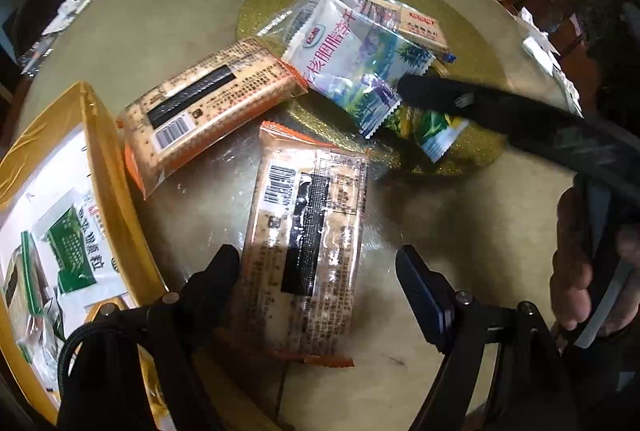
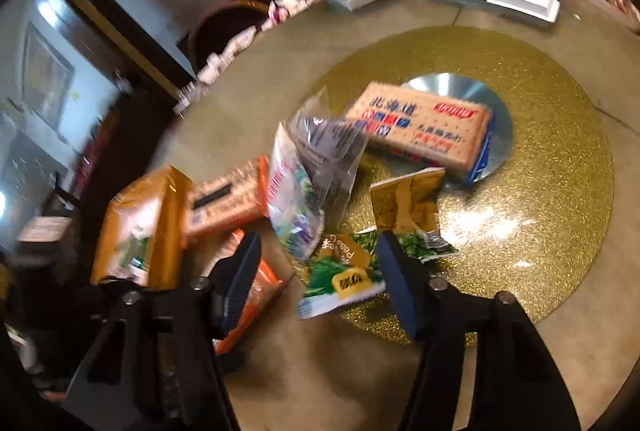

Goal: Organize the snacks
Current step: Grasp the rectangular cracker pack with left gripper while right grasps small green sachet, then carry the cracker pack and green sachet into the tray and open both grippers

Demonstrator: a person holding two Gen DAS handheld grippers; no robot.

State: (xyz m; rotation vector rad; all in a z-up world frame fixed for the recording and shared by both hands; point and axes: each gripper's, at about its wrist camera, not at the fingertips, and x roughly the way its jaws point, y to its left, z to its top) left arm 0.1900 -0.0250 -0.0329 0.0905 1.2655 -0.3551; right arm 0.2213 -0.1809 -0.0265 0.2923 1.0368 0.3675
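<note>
Both wrist views steep, close over table (image 1: 460,215); share snack pile.

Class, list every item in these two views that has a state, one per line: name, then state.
left tool: open, straddling a packet, pads not pressing.
right tool: open, above the green pea packet.
near cracker packet: sealed, lying flat, barcode up.
second cracker packet: sealed, barcode up.
green pea packet: lying flat.
yellow box: open, packets inside.

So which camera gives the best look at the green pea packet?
The right wrist view: the green pea packet lies whole and unobstructed between the right gripper fingers. In the left wrist view only its end shows, under the white packet.
</note>
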